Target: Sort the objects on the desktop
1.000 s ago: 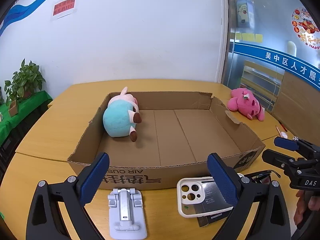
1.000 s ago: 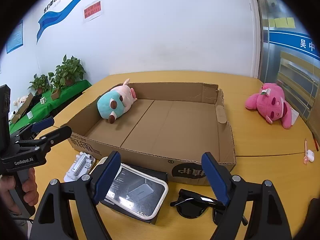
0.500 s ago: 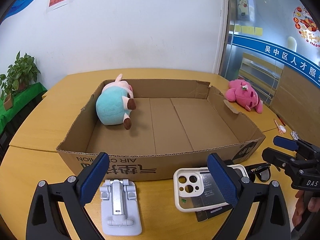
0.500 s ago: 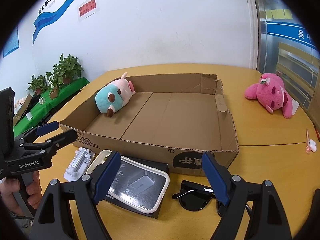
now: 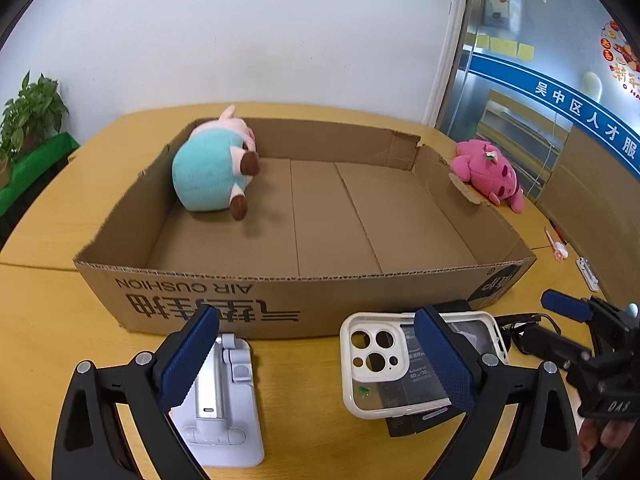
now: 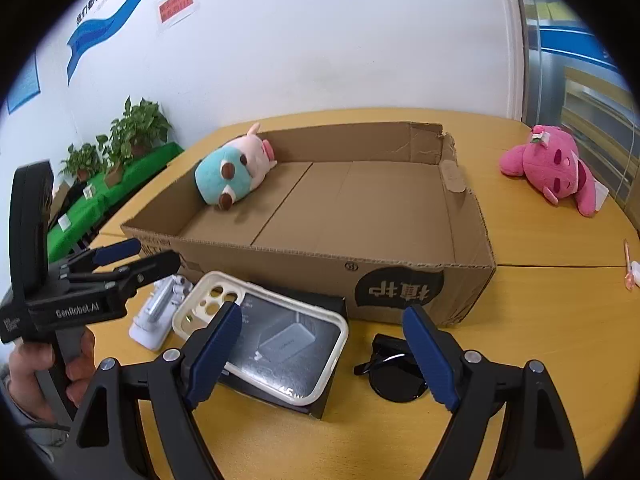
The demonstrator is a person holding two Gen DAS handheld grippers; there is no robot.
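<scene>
So both my grippers have come down lower vs. a sec ago, closer to the stuff along the near edge of the tabletop [image 5: 48, 320]. Left gripper [image 5: 316, 354] has its jaws wide apart, nothing in them, w/ the white phone stand [image 5: 224, 408] under its left finger. Right gripper [image 6: 320, 354] is wide apart too, holding nothing, over the phone case [image 6: 280, 360] on the black box [image 6: 320, 400], sunglasses [image 6: 394, 376] just beside. Only 1 toy, the blue plush [image 5: 208, 176], is in the cardboard box [image 5: 304, 276]. Pink plush [image 6: 552, 168] sits outside by the far right edge. I think a pick comes next; sorting has barely begun.
</scene>
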